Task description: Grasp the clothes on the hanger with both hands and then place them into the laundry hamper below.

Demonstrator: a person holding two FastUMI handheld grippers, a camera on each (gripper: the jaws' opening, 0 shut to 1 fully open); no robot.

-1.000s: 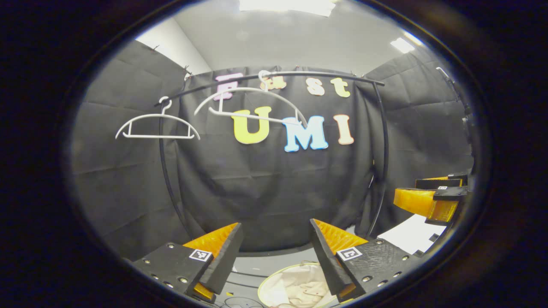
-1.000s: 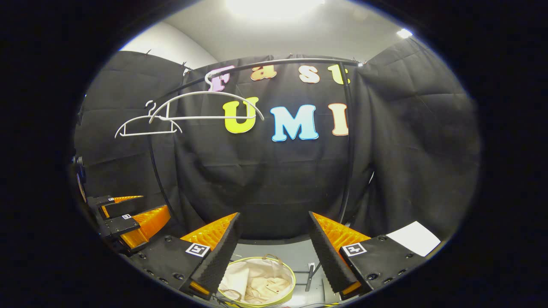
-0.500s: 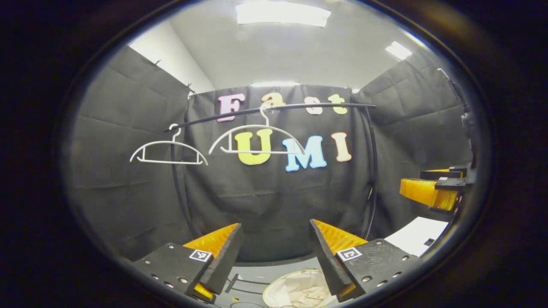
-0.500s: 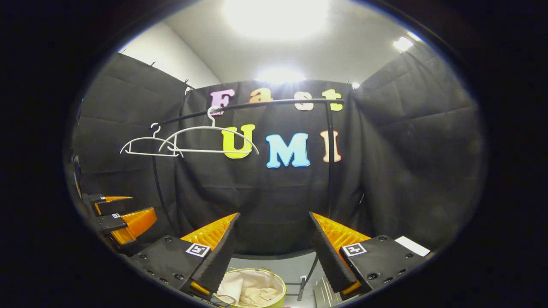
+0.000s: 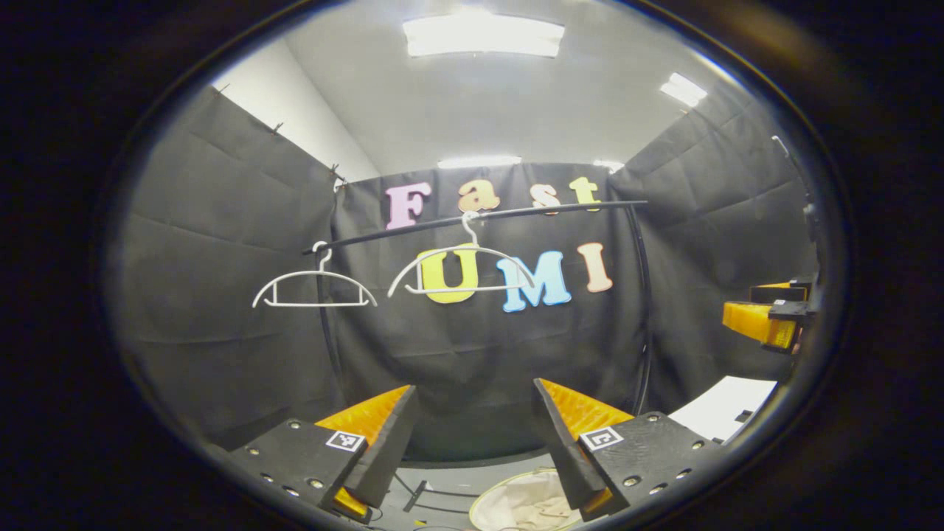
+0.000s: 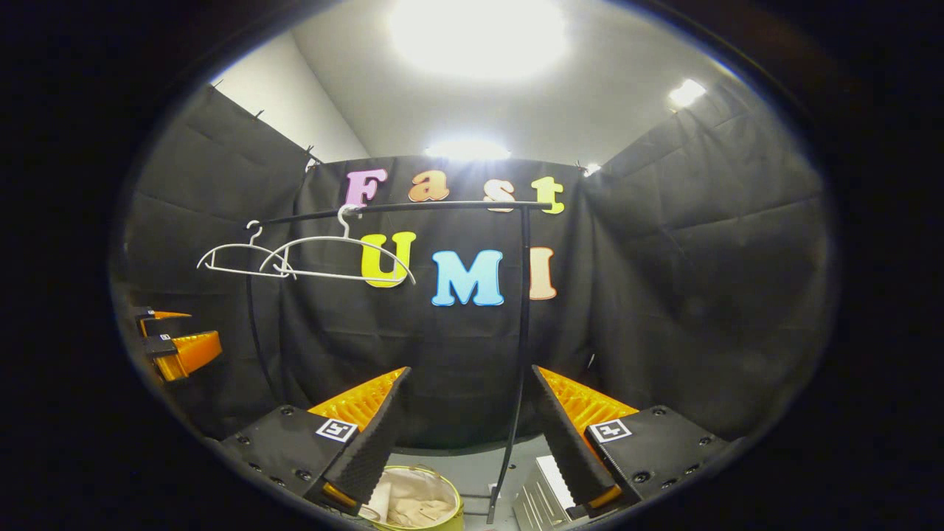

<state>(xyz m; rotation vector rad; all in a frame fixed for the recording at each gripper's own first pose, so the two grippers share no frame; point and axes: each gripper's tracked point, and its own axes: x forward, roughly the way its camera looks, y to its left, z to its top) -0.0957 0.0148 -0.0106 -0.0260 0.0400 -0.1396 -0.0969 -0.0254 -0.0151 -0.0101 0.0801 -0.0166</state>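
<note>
The left hand-held gripper (image 5: 472,435) is hanging with its jaws spread wide and nothing between them, and the right hand-held gripper (image 6: 472,435) is doing the same, gaping and empty. Both are pointing at the rail (image 5: 479,219), where two white hangers (image 5: 461,271) are dangling bare. Below and between the fingers, the laundry hamper (image 6: 413,509) is sitting on the floor with pale clothes (image 6: 409,505) lying crumpled inside it, so I judge the drop is done. The likeliest trouble from here is a spread finger catching the upright rack pole (image 6: 516,354), which is standing close ahead of the right gripper, or a careless sweep knocking a hanger off the rail. A low swing could also tip the hamper.
</note>
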